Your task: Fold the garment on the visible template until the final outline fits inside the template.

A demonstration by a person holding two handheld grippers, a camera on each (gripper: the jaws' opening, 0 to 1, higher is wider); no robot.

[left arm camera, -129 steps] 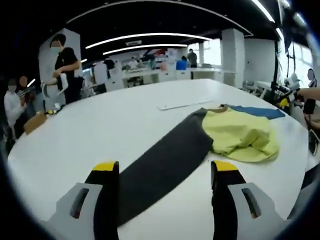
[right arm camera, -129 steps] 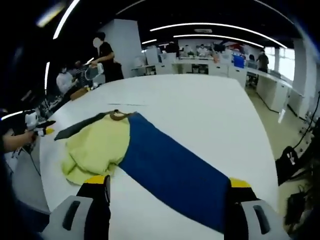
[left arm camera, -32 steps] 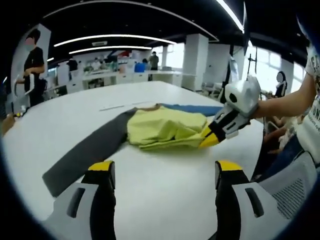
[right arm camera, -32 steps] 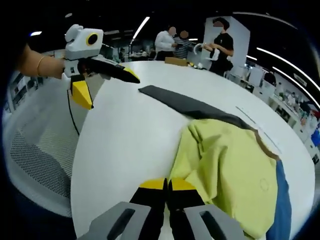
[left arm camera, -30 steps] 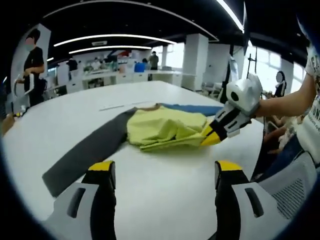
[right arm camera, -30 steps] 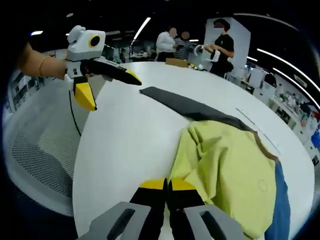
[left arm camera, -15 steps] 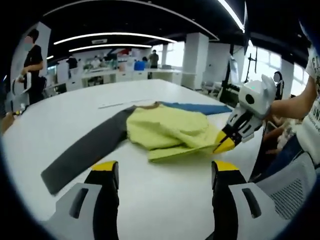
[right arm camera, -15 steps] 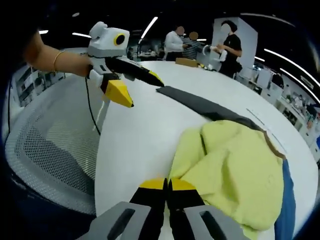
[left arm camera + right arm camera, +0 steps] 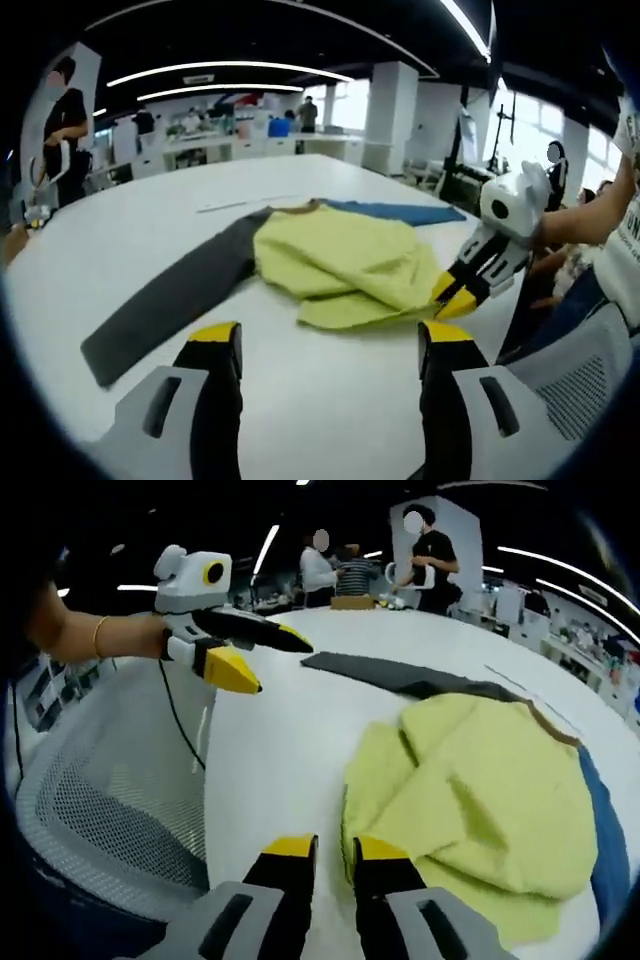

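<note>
The garment lies on the white table. It has a rumpled yellow-green body, a grey sleeve stretched to the left and a blue sleeve behind. My left gripper hovers open over bare table, short of the cloth. My right gripper sits at the body's near right corner. In the right gripper view, my right gripper has its jaws parted a little, with the yellow-green hem lying at the gap. The left gripper hangs open above the table's edge, near the grey sleeve.
A thin pale strip lies on the table beyond the collar. A mesh office chair stands close against the table's near edge. Several people stand at the far side, with desks and pillars behind.
The right gripper, shut on the yellow-green hem, drew it out toward the table's edge and flattened the body. Its jaws have now parted slightly. The left gripper stayed open.
</note>
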